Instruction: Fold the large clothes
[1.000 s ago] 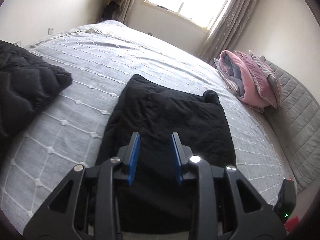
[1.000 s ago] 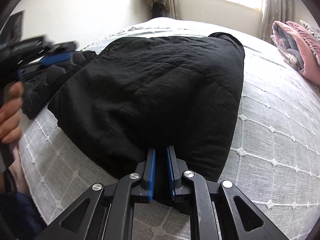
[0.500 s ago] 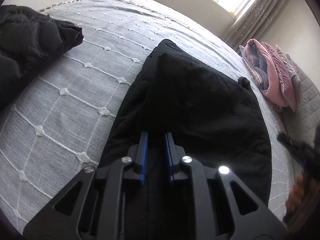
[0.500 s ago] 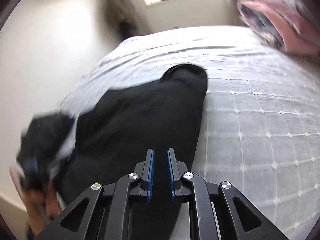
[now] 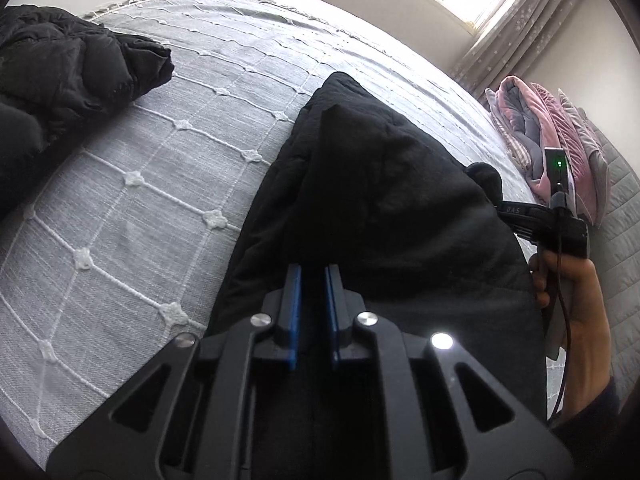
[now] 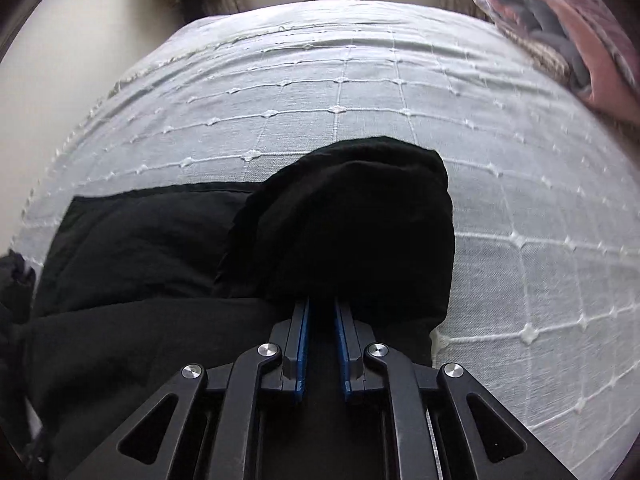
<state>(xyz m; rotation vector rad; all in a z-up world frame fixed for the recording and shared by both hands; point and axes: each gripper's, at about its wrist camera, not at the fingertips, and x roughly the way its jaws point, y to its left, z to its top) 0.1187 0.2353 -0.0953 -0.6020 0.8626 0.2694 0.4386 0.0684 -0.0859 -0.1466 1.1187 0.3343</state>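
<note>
Black quilted garment point(image 5: 384, 216) lies partly folded on the grey bedspread point(image 5: 140, 184) w/ white stitched grid, near the bed's front edge.

Left gripper point(image 5: 312, 276) sits at the garment's near edge, blue pads nearly together, jaws just closed down, black fabric pinched between them. From the left wrist cam a folded layer rises to a peak above the pads.

Right gripper point(image 6: 321, 306) also narrow, pads close w/ black fabric between them; it grips a bunched fold point(image 6: 348, 220) of the same garment, lifted over the flatter layer point(image 6: 140, 240) to the left. In the left wrist cam the right gripper's body point(image 5: 548, 224) shows at the garment's right edge, green light on, held by a hand point(image 5: 568, 296) w/ dark sleeve.

Second black puffy garment point(image 5: 68, 76) heaped at the left on the bed, well apart. Pink and grey folded blanket point(image 5: 548, 140) at far right, near the curtains point(image 5: 516, 20) and window.
</note>
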